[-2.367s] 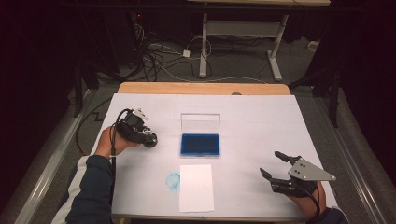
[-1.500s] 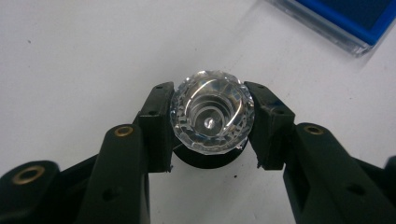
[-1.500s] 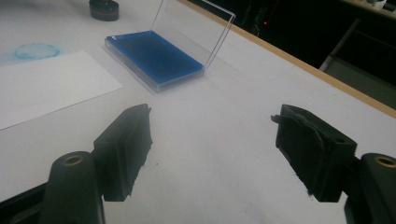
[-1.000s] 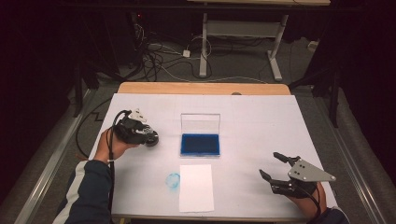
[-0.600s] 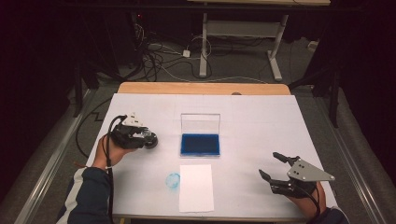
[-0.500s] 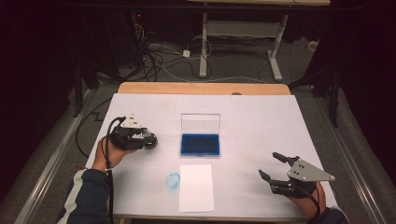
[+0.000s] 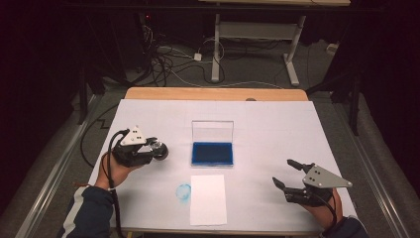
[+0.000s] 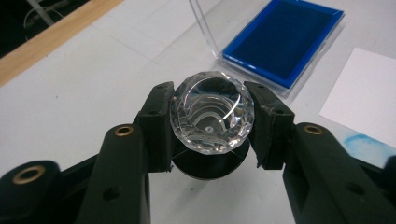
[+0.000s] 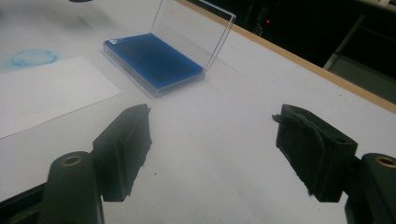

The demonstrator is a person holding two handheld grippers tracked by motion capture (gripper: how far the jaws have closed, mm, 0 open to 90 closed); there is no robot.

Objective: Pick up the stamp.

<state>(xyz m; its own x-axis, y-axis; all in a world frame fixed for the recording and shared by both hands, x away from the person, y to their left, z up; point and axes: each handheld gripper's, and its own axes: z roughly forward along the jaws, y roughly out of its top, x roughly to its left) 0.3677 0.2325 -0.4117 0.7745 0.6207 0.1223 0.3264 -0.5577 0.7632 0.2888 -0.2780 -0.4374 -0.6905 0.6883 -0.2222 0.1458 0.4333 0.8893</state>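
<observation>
We carry the crystal stamp (image 8: 212,111), clamped in our left gripper (image 7: 148,151), away from the fresh blue print (image 7: 183,191), seemingly toward the ink pad (image 7: 213,153); our right gripper (image 7: 288,177) waits, jaws apart.

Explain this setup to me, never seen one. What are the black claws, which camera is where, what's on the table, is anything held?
No robot here: a person holds a two-jaw gripper in each hand. The high view looks down on the white table from above. The other two pictures come from cameras riding on the grippers, looking along their black jaws.

The left gripper is shut on a faceted clear knob with a dark round base; it looks like a stamp. The right gripper is open, nothing between its jaws.

On the table lie a blue ink pad with its clear lid standing up, a white sheet of paper, and a round blue print beside the sheet.
</observation>
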